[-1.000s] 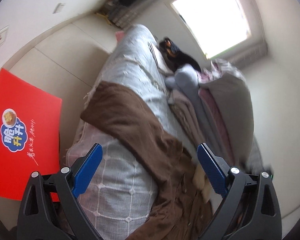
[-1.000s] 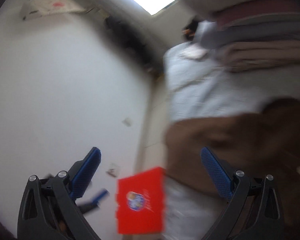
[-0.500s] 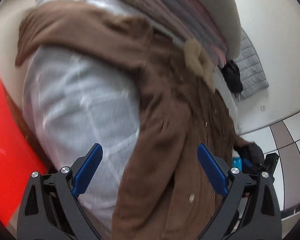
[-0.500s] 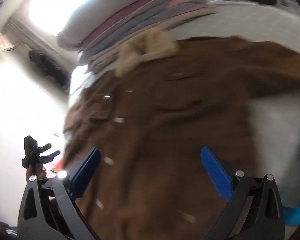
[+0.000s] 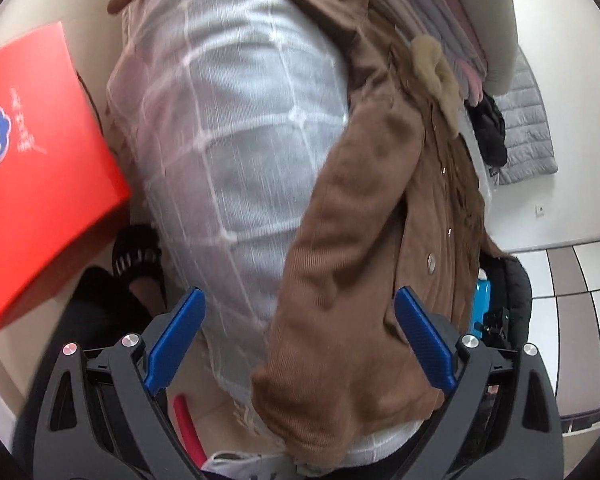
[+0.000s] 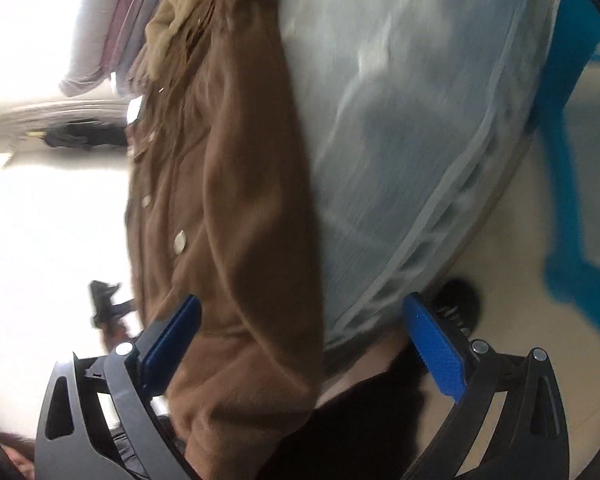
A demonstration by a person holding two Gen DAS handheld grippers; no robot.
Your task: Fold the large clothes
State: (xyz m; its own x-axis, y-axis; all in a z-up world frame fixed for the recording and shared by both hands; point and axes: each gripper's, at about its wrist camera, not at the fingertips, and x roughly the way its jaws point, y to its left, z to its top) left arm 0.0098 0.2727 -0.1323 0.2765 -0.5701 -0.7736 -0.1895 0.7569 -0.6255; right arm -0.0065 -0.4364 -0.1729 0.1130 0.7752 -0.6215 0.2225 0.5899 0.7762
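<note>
Bare checked cover [image 5: 236,128] left of brown coat [image 5: 364,240], stacked clothes [image 5: 456,20] behind; red box [image 5: 40,168] crowding left edge

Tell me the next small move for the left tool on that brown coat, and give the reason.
Probably ease the left tool down and close it on the cuff of the brown coat's sleeve. Both tools are open and hold nothing. The sleeve runs between the left tool's blue fingers, its cuff nearest the tool at the edge of the grey checked cover, so it looks like the easiest part to grasp first.
</note>
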